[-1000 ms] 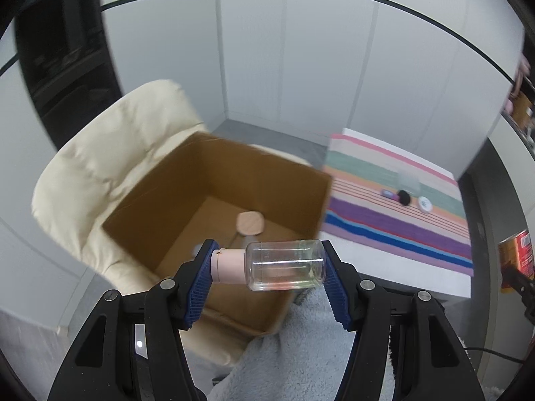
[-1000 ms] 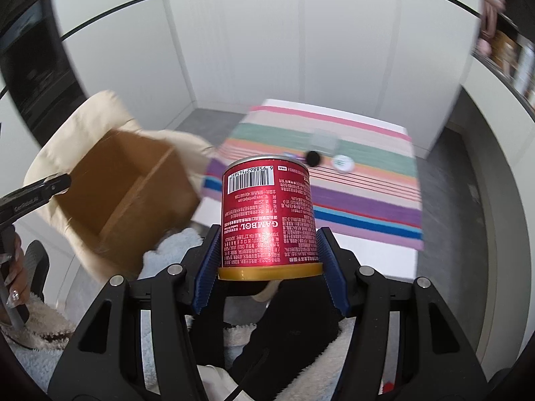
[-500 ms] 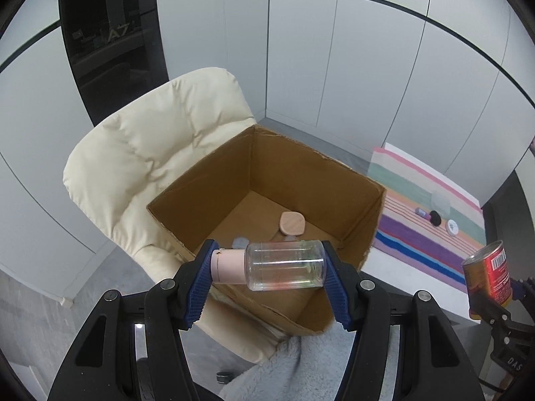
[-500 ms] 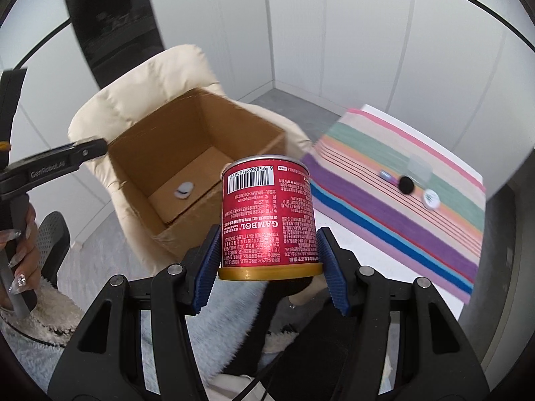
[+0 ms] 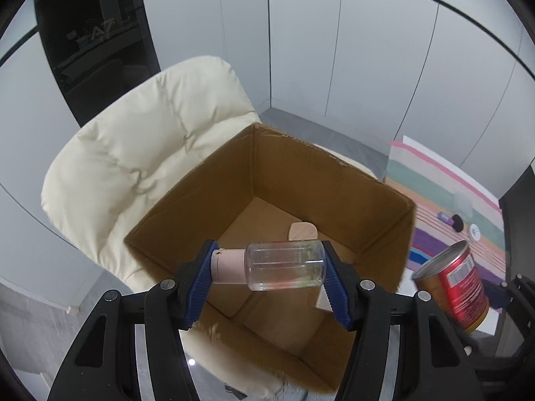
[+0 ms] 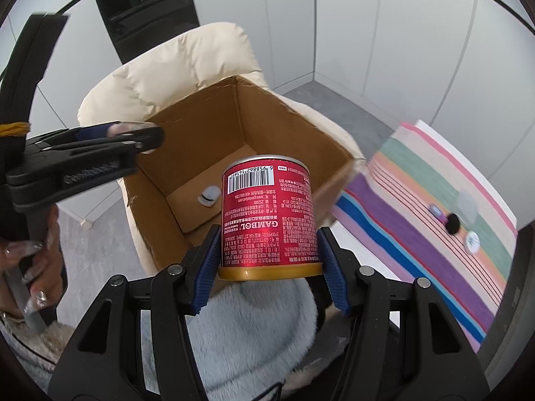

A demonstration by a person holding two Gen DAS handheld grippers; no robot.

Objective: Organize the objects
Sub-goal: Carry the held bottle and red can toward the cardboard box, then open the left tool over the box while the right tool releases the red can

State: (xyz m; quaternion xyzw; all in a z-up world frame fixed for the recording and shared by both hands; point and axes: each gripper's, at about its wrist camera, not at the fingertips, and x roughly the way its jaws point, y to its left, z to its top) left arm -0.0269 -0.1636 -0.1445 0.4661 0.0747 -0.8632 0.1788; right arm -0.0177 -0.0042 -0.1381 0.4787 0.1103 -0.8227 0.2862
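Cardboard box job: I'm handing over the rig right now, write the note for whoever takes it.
Left gripper: shut on the clear bottle with pink cap, held sideways over the open cardboard box.
Right gripper: shut on the red can, held upside down near the box's rim.
The box sits on a cream chair.
Done: a pink lid and a small grey piece already lie in the box.
Left: drop bottle and can in, then fetch the small items remaining on the striped cloth.
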